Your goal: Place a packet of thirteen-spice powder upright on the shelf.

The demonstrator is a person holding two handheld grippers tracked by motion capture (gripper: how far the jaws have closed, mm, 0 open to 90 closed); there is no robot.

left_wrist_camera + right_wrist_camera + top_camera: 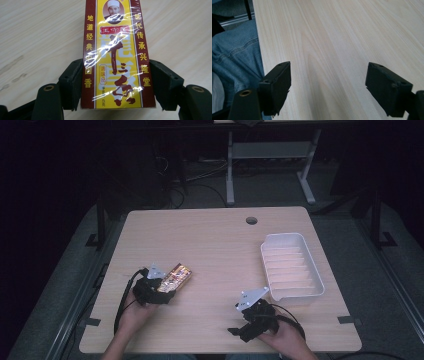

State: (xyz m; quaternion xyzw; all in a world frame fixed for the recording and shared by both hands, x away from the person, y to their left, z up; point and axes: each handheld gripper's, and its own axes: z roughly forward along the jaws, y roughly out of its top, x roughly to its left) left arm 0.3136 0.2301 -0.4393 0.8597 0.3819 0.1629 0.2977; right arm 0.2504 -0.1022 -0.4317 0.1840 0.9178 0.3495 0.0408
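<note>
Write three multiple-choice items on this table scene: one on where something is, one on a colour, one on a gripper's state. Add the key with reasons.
1. Where does the white tray sit on the table?
A. on the right side
B. at the left edge
C. under the left gripper

2. What colour is the middle panel of the box?
A. green
B. yellow
C. blue

3. How does the left gripper stand?
A. wide open over bare table
B. closed on the box's two long sides
C. shut on the tray

Key: A, the tray lies right of the middle in the high view; B, the box's face is yellow between dark red bands; B, both pads meet the box's sides, while the right gripper is open over bare wood.
</note>
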